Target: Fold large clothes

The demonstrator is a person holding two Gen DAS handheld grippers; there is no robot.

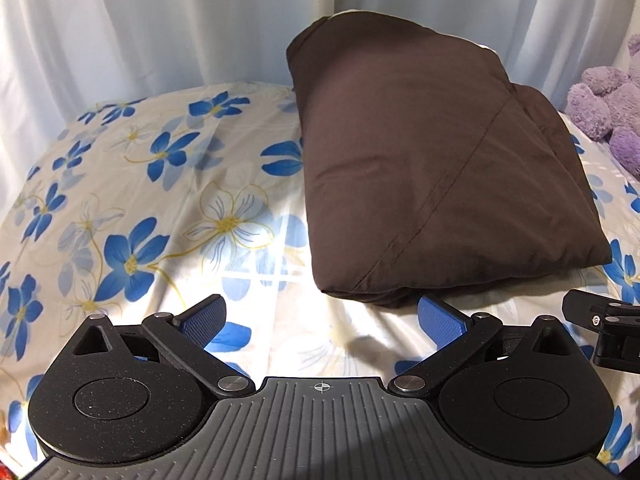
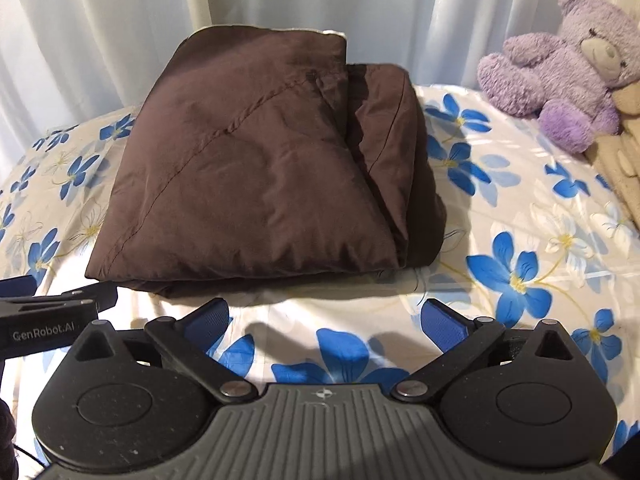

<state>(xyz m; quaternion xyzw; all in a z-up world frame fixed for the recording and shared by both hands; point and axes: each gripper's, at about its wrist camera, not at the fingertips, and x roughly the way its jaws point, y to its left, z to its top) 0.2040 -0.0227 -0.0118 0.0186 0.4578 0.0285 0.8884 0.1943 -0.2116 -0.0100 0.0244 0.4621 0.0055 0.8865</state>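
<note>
A dark brown garment lies folded into a thick rectangular bundle on the bed; it also shows in the right wrist view. My left gripper is open and empty, just in front of the bundle's near left corner, above the sheet. My right gripper is open and empty, just in front of the bundle's near edge. Part of the right gripper shows at the right edge of the left wrist view, and part of the left gripper at the left edge of the right wrist view.
The bed carries a white sheet with blue flowers, also in the right wrist view. White curtains hang behind. A purple teddy bear sits at the back right, with a beige plush beside it.
</note>
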